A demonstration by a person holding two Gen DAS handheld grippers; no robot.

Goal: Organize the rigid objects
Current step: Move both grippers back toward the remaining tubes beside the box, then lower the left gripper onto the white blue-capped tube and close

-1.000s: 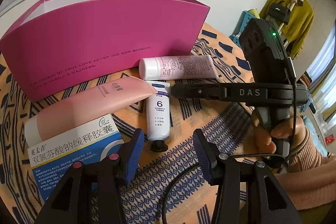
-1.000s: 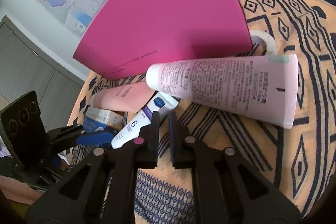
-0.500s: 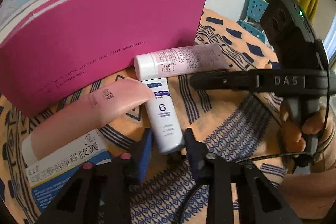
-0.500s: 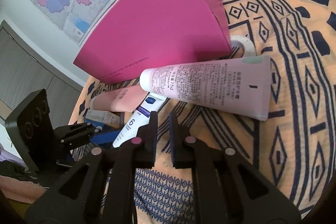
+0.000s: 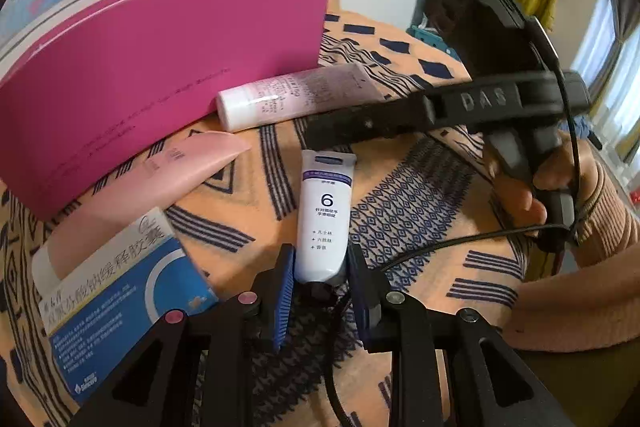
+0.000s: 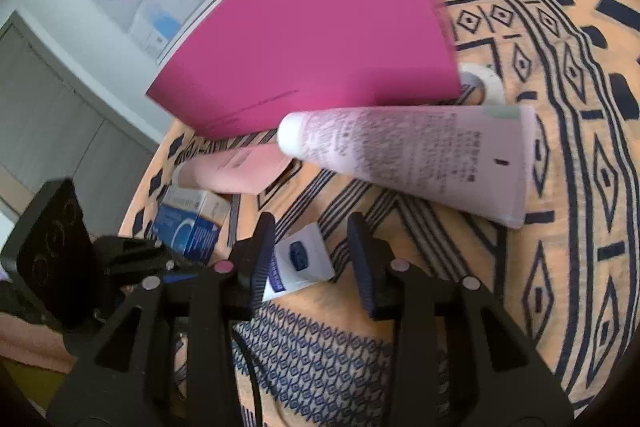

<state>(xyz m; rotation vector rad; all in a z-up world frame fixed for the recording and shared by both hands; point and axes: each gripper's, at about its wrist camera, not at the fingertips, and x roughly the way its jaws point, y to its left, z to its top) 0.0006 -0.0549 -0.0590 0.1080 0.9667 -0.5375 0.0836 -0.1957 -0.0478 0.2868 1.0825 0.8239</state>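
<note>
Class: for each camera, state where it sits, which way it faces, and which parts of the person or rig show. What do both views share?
Left wrist: on the left tool, facing the pink folder; shows the right hand.
Right wrist: on the right tool, facing the folder and lilac tube; shows the left rig.
Shared: the white "6" tube, medicine box.

Magenta folder [image 5: 160, 67], white-and-purple tube [image 5: 325, 215], orange cloth [image 6: 580, 187] with navy geometric patterns.

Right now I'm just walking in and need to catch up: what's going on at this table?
A person is sorting toiletries with two handheld grippers. The left gripper is closed on the cap end of the white tube marked 6. The right gripper is open above that tube's crimped end. The lilac tube, pink tube and medicine box lie before the magenta box.
</note>
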